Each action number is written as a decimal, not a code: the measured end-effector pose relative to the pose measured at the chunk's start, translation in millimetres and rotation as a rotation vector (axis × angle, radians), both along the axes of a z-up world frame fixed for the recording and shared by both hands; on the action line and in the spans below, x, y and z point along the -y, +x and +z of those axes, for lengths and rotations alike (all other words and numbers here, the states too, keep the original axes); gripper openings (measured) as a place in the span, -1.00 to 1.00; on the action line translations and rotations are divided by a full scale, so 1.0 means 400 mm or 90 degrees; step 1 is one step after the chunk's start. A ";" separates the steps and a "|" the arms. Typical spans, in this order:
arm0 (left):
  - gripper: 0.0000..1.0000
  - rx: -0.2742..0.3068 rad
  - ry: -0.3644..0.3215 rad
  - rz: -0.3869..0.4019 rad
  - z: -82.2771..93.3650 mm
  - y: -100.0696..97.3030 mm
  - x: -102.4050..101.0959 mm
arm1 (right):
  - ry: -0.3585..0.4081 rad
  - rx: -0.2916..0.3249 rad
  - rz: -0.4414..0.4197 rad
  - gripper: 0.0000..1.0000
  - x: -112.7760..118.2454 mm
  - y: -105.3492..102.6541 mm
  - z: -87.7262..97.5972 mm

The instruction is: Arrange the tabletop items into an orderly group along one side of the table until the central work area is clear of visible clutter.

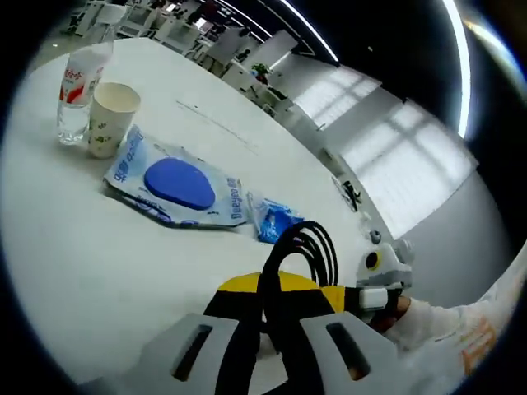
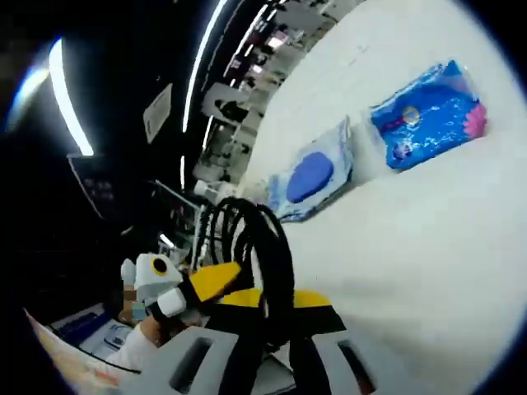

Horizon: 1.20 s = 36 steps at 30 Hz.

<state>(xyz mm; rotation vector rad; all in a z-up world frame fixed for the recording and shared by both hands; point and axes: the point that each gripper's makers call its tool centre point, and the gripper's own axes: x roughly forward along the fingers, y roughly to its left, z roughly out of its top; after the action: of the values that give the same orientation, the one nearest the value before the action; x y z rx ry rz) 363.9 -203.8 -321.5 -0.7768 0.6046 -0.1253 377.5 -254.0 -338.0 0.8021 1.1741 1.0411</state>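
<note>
A coil of black cable [image 1: 309, 247] stands up between the yellow-and-black tips of my left gripper [image 1: 276, 290], which is shut on it. My right gripper [image 2: 276, 303] is shut on the same cable coil [image 2: 247, 222], so both hold it close together above the white table [image 1: 99, 271]. Beyond the coil lie a white-and-blue packet with a blue oval [image 1: 177, 185] and a small blue pouch [image 1: 272, 220]. The packet [image 2: 311, 177] also lies past the coil in the right gripper view, with a blue and pink pack [image 2: 428, 115] farther off.
A clear water bottle [image 1: 76, 95] and a paper cup [image 1: 109, 117] stand side by side at the far left of the table. A person's hand and white sleeve [image 1: 436, 325] come in from the right. Office desks and windows lie behind.
</note>
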 end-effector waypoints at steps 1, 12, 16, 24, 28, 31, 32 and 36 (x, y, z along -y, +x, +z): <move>-0.96 -0.004 0.005 -0.012 -0.003 -0.005 0.016 | -0.016 0.030 0.017 -0.97 0.009 0.000 -0.006; -0.69 0.021 0.069 -0.029 -0.030 -0.015 -0.003 | -0.009 0.034 -0.044 -1.00 0.072 0.059 0.016; -0.66 0.014 0.041 0.013 -0.034 -0.029 -0.027 | -0.016 0.023 -0.083 -1.00 0.118 0.096 -0.002; -0.67 0.012 0.050 0.063 -0.048 -0.074 -0.098 | -0.017 0.049 -0.097 -1.00 0.166 0.154 -0.020; -0.69 -0.006 0.057 0.090 -0.072 -0.103 -0.135 | -0.022 0.037 -0.092 -1.00 0.167 0.169 -0.042; -0.70 -0.005 0.058 0.104 -0.072 -0.113 -0.153 | -0.035 0.053 -0.089 -1.00 0.165 0.177 -0.059; -0.70 -0.005 0.056 0.109 -0.072 -0.116 -0.157 | -0.048 0.049 -0.094 -1.00 0.169 0.178 -0.070; -0.70 -0.010 0.059 0.130 -0.074 -0.127 -0.182 | -0.120 0.046 -0.128 -1.00 0.199 0.189 -0.125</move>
<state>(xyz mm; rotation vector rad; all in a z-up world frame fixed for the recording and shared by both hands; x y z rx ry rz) 312.9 -131.2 -351.1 -0.7454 0.5392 0.0953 453.1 -333.5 -388.1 0.7123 1.0878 0.7754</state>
